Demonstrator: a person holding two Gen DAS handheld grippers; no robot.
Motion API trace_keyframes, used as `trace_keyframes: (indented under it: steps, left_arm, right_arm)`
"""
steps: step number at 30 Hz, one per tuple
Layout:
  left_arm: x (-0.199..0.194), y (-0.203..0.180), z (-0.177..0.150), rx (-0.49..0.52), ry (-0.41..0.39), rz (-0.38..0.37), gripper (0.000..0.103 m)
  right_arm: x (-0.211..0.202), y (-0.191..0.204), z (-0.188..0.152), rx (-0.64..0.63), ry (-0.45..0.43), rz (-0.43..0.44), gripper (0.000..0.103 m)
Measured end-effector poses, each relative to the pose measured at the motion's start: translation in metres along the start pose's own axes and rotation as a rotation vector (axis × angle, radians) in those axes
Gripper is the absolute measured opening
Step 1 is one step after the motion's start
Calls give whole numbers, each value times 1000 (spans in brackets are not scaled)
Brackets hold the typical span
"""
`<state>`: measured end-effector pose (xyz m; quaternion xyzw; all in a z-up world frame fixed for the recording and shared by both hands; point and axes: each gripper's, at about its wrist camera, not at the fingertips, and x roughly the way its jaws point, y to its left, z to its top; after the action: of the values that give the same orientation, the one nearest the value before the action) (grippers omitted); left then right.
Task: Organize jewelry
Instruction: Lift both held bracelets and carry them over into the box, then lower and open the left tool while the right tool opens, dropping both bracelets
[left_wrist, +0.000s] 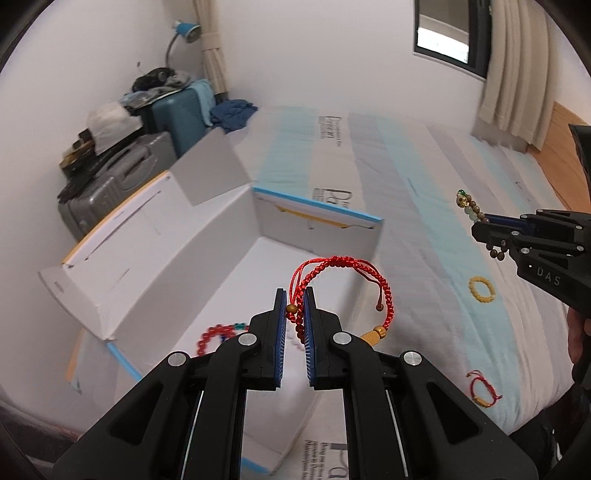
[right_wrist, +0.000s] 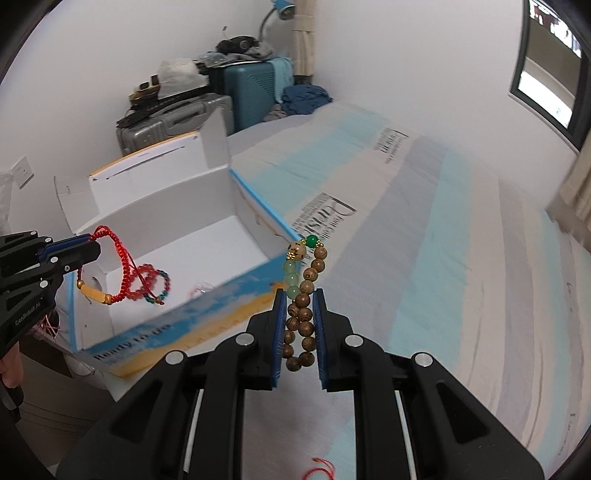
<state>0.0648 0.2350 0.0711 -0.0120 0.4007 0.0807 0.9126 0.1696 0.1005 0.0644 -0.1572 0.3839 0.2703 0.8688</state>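
Observation:
My left gripper (left_wrist: 294, 298) is shut on a red braided cord bracelet (left_wrist: 343, 269) with a gold tube bead, held above the open white cardboard box (left_wrist: 207, 243). The same bracelet (right_wrist: 123, 273) hangs from that gripper (right_wrist: 96, 248) in the right wrist view. A red bead bracelet (left_wrist: 216, 334) lies on the box floor. My right gripper (right_wrist: 300, 297) is shut on a wooden bead bracelet (right_wrist: 304, 291) with green beads, held above the bed beside the box (right_wrist: 177, 325). It also shows in the left wrist view (left_wrist: 466, 205) in the right gripper (left_wrist: 480, 225).
On the striped bed cover (left_wrist: 424, 206) lie a yellow bead ring (left_wrist: 482, 290) and another red cord bracelet (left_wrist: 482, 391). A red cord (right_wrist: 325, 466) lies near the bottom of the right wrist view. Suitcases (left_wrist: 110, 184) with clutter stand at the wall behind the box.

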Motion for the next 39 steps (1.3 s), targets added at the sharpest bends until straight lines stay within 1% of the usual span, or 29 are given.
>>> trace_keyframes:
  steps: [12,17,23,27,32,39]
  left_arm:
    - [1,61,-17,-73,30,42,8]
    - [8,80,-27,-86,62,55,8]
    - [21,99,-34,-109,89,60,8]
    - [36,105,-36,-111,122,54,8]
    - [69,112,-39,-127,220,7,8]
    - [101,115,-42,-105,304,5,8]
  right_arm:
    - [26,70,25,-87,15,67,14]
    - [46,97,26,-117,40,94,14]
    - [69,119,26,-147,77,119,14]
    - [87,130,26,-179,122,139,14]
    - [113,144,25,-239,201,162,14]
    - [145,156,19,-285,316,184,14]
